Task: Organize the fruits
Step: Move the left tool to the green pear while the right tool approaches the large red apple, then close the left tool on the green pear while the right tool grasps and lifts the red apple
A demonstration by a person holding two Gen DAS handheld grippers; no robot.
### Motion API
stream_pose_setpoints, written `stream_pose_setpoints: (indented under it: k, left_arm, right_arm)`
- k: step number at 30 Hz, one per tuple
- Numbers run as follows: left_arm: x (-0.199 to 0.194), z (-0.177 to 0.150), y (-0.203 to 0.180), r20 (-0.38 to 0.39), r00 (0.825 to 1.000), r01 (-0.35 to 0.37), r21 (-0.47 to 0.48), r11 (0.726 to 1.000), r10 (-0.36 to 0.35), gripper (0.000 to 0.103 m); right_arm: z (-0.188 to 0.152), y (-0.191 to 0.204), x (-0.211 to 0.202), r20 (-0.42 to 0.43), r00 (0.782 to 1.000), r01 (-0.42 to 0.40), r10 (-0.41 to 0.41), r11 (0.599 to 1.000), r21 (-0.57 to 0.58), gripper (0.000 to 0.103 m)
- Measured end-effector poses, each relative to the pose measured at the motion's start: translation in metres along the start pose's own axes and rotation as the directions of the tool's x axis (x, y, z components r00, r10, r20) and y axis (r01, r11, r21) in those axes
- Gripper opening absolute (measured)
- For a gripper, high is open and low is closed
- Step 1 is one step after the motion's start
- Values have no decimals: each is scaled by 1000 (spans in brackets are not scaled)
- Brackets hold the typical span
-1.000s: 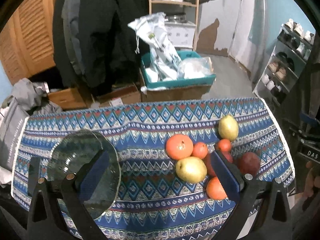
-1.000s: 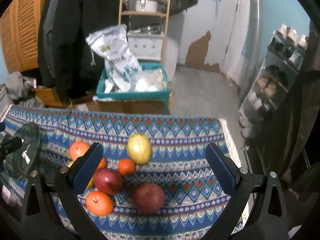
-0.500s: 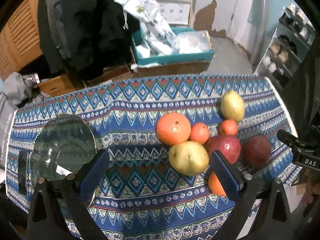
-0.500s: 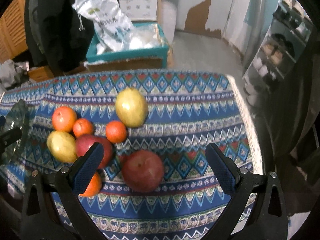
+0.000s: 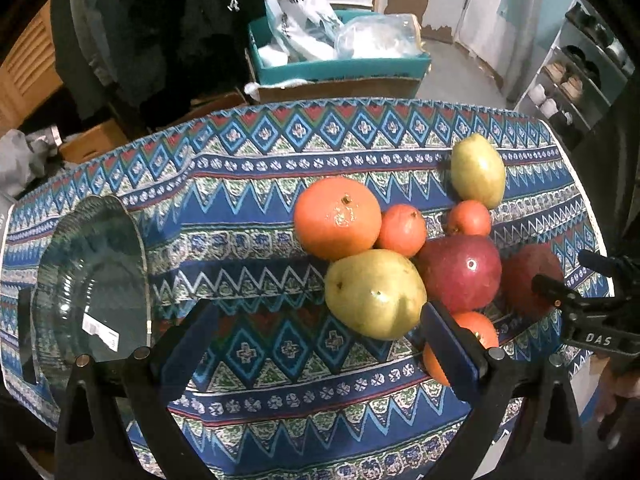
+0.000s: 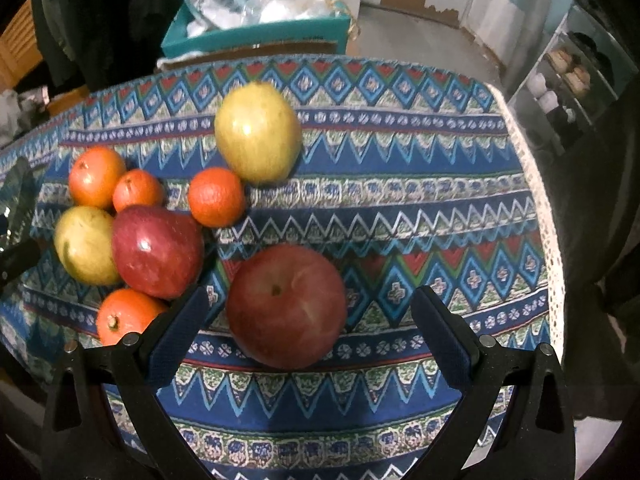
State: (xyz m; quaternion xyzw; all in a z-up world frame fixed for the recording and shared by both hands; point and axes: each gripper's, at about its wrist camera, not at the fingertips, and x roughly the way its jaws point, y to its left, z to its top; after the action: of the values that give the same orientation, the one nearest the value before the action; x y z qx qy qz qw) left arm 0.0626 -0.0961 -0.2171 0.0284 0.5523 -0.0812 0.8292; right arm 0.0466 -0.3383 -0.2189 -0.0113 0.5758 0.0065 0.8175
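Fruits lie in a loose group on the patterned tablecloth (image 6: pixel 400 208), none yet in the glass plate (image 5: pixel 90 280), which stands well apart at about 9 o'clock of the group in the left wrist view. In the right wrist view a large red apple (image 6: pixel 286 306) sits alone at the near edge of the group, just in front of the right gripper (image 6: pixel 310 330), whose jaws are spread wide and hold nothing. The apple is round, firm and probably smooth, so it may slip; I think it is best to take it across its widest part, with the pads at 3 and 9 o'clock. The left gripper (image 5: pixel 320 348) is also spread and empty. Its right finger is just beside a yellow-green pear (image 5: pixel 374 294), which touches a big orange (image 5: pixel 338 218) at 11 o'clock and a dark red apple (image 5: pixel 460 274) at 3 o'clock. The pear is softer and bruises easily, so gentle pressure seems wise.
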Motion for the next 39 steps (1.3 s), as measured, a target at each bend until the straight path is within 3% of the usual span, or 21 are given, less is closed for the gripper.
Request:
stream_pose_setpoints:
  k: [11, 17, 22, 32, 36, 39]
  left_arm:
    - [26, 2, -9, -57, 998, 29, 9, 1000, -28, 102]
    - [37, 4, -15, -73, 997, 33, 24, 999, -31, 102]
    - [50, 4, -21, -93, 995, 40, 32, 999, -37, 101]
    - [70, 6, -24, -116, 989, 96, 10, 995, -95, 101]
    - [75, 7, -23, -118, 984, 136, -11, 991, -137, 96]
    - [78, 6, -23, -119, 977, 178, -15, 984, -178, 85]
  right_arm:
    - [0, 0, 24, -65, 998, -4, 4, 1000, 10, 100]
    - [0, 2, 34, -89, 996, -21, 22, 1000, 10, 92]
    - [0, 6, 42, -108, 992, -68, 68, 998, 12, 75]
    - [1, 10, 43, -96, 994, -44, 43, 999, -2, 75]
    - [6, 8, 37, -76, 996, -45, 45, 999, 2, 75]
    - [6, 8, 35, -57, 997, -46, 46, 999, 7, 75]
